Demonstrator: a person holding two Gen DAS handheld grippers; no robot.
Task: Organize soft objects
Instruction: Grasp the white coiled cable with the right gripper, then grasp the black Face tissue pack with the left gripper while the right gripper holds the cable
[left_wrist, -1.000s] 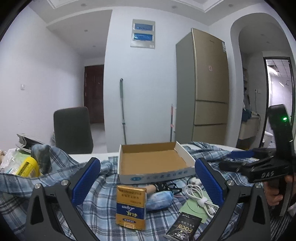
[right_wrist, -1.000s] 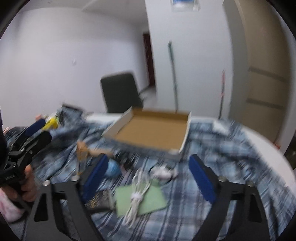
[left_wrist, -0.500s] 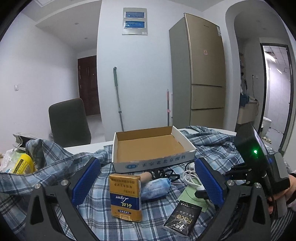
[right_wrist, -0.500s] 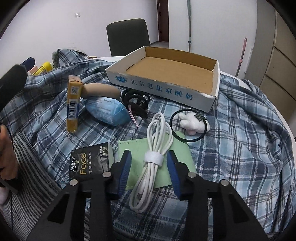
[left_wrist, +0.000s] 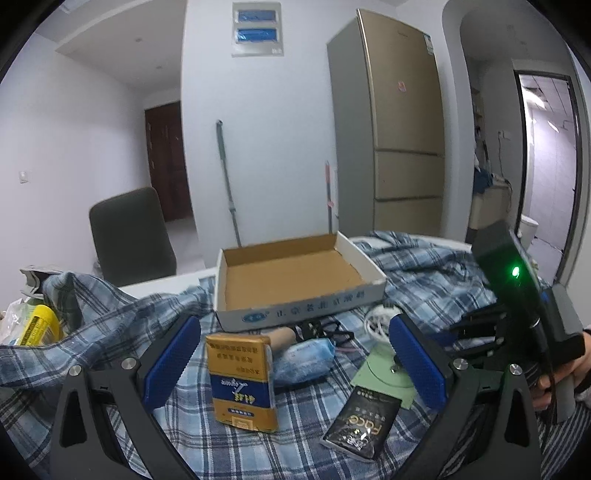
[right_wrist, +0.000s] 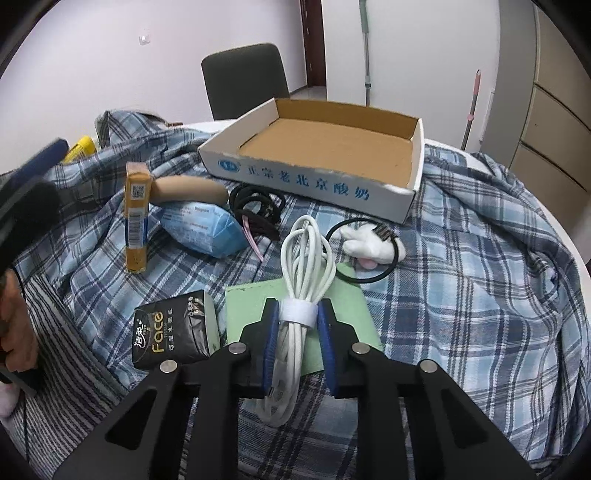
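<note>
The right hand-held gripper pinched the cable (hidden from the left view); the left hand-held gripper stood spread.

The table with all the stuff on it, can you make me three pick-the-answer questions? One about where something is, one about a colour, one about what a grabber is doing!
1. Where does the white cable lie?
A. in the cardboard box
B. on the green card
C. on the chair

2. What colour is the tissue pack marked Face?
A. black
B. red
C. white

3. How is the left gripper?
A. shut on the yellow box
B. shut on the white cable
C. open, holding nothing

Answers: 1 B, the cable's coil rests across the green card, and the cardboard box is bare inside. 2 A, its wrapper is black. 3 C, its blue pads stand wide apart, while the right gripper squeezes the cable.
</note>
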